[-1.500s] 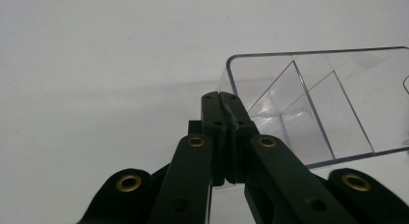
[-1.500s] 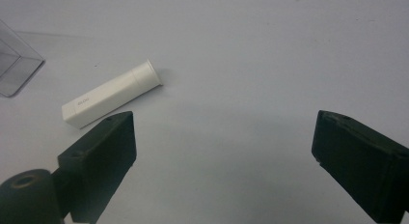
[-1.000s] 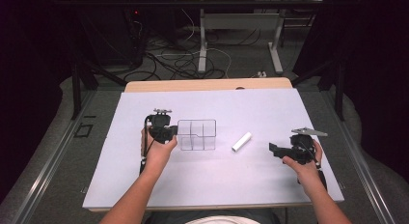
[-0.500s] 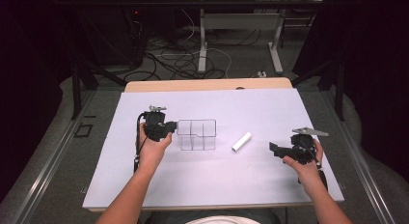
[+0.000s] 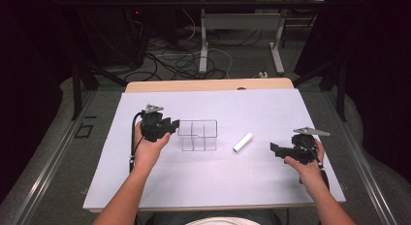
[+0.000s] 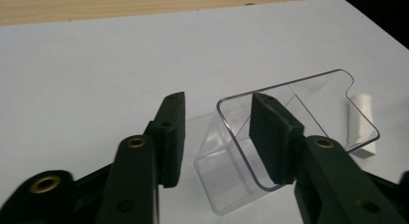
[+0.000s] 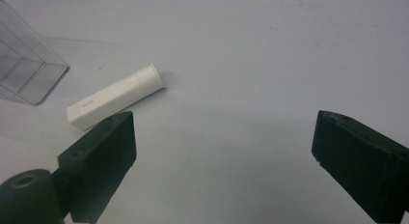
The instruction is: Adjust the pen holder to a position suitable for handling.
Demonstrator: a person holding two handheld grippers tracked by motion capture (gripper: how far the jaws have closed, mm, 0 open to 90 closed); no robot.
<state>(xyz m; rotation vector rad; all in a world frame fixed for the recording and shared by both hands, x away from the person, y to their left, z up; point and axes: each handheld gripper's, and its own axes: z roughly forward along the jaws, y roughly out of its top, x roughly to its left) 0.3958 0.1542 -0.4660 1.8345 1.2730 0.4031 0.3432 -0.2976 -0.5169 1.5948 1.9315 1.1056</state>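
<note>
Risk, bin: the left hand-held gripper (image 6: 219, 137) has its jaws spread astride the near end wall of the clear bin (image 5: 197, 135), one jaw outside, one inside. The wall looks thin and slick; a pinch near its top edge could tip the bin or let it slip.
Risk, tube: the white tube (image 5: 243, 142) is round and could roll if nudged.
Left hand-held gripper: (image 5: 169, 125) at the bin's left end, not yet pinching.
Right hand-held gripper: (image 5: 274, 147) jaws spread wide and empty, low over the tabletop (image 5: 213, 181).
Tube position: flat on the tabletop between bin and right hand-held gripper, apart from both.
</note>
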